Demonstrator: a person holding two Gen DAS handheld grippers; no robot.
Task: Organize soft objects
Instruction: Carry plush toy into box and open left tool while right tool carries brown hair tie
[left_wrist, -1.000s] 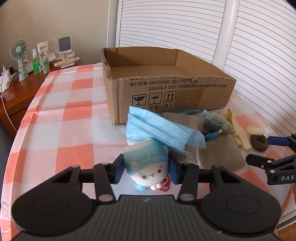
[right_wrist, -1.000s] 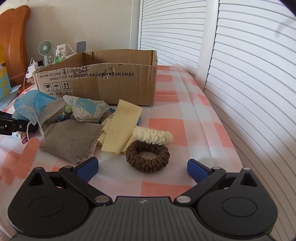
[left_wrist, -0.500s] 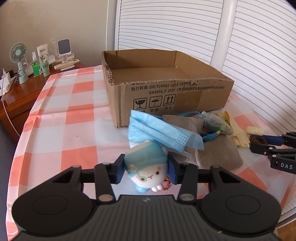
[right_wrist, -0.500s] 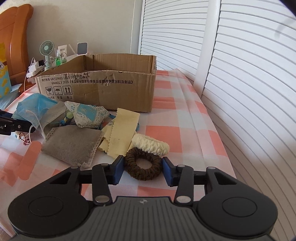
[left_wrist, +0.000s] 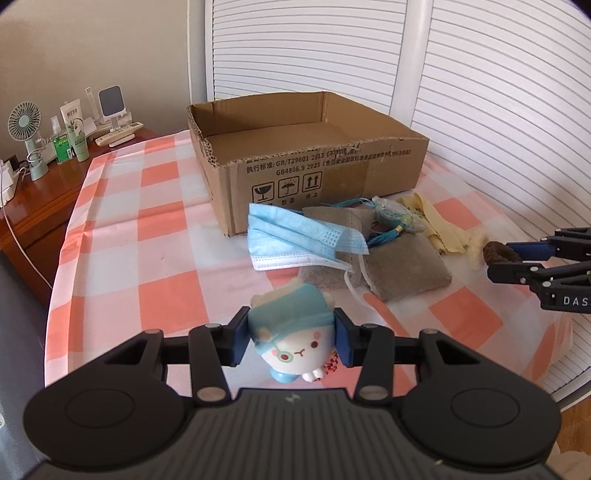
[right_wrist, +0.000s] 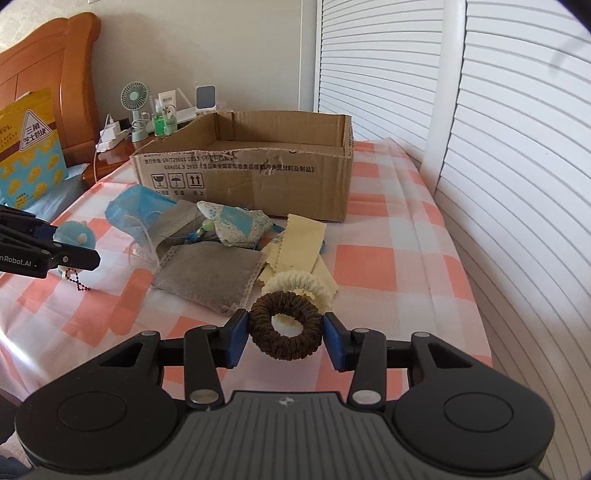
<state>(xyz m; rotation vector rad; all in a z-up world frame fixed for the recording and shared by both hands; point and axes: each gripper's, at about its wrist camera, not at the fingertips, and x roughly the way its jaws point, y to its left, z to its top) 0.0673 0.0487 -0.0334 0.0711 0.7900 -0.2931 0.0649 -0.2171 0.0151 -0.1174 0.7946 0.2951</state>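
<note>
A: How did the plush toy (left_wrist: 291, 332) sit in the left gripper (left_wrist: 291, 338)?

B: Low centre, clamped, face toward the camera, head tilted up-left.

A: And the right gripper (right_wrist: 285, 334)?

B: Its jaws had just narrowed from wide onto the brown scrunchie (right_wrist: 285, 325), ring lying flat, lifted off the checked cloth (right_wrist: 369, 266).

Left gripper (left_wrist: 291, 338): my matte black body, ribbed centre panel, two round discs either side.
Left fingers (left_wrist: 239, 336): blue pads on black linkage arms with silver screws.
Right gripper (right_wrist: 285, 336): my same black build, small logo on the ribbed panel.
Right fingers (right_wrist: 334, 341): blue pads.
Markings: white lettering "DAS" and "nRobot.AI" on the sides.
</note>
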